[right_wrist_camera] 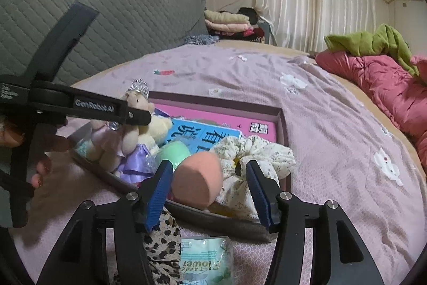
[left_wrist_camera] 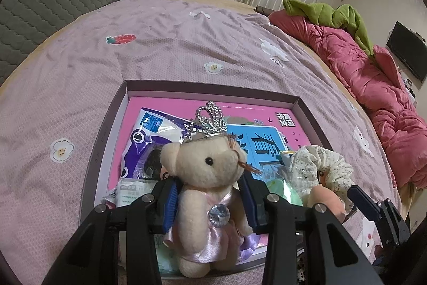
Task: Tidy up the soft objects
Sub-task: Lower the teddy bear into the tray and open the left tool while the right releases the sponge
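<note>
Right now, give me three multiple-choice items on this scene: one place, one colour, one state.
1. Where is the peach sponge?
A. in the box
B. on the red quilt
C. on the headboard

2. What colour is the dress of the teddy bear?
A. green
B. pink
C. black

3. What is the left tool doing?
A. hanging open and empty
B. clamping the teddy bear
C. gripping the scrunchie

Answers: 1 A, the sponge lies inside the box rim beside the scrunchie. 2 B, pink satin with a gem. 3 B, both blue pads press the bear's sides.
</note>
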`<state>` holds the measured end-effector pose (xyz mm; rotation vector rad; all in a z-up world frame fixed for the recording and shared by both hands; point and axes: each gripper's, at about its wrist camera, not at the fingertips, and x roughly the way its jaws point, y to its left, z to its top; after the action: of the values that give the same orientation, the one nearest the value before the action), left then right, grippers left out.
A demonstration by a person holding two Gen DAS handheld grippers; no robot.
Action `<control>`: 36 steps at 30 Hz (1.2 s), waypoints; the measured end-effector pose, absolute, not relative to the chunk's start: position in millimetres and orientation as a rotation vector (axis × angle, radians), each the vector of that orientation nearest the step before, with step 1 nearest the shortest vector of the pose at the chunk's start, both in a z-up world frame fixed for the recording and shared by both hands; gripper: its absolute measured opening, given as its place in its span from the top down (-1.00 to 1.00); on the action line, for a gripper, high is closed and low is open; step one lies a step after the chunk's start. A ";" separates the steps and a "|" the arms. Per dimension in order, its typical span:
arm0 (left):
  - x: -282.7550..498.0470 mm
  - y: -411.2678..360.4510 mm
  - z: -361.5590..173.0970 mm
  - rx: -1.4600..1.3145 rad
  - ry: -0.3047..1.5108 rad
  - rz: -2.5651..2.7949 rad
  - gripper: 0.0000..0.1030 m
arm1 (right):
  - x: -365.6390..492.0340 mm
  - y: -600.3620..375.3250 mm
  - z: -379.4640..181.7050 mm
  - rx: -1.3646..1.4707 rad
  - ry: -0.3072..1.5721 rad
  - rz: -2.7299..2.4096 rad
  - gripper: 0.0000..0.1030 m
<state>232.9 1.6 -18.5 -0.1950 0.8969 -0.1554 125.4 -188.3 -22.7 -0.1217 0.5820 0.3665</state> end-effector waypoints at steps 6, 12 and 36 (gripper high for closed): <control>229.3 5.1 -16.2 -0.185 0.879 -0.132 -0.03 | 124.7 -190.2 -21.5 -0.117 0.577 0.367 -0.15; 225.9 10.8 -13.0 -0.180 0.862 -0.108 -0.09 | 124.4 -190.5 -21.5 -0.115 0.573 0.366 -0.15; 212.7 9.1 0.0 -0.157 0.853 -0.123 -0.10 | 115.2 -193.7 -14.2 -0.111 0.525 0.350 -0.25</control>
<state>212.7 9.1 0.0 -0.1569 0.8534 -0.1230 115.2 -193.7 -14.2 -0.1109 0.5246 0.3504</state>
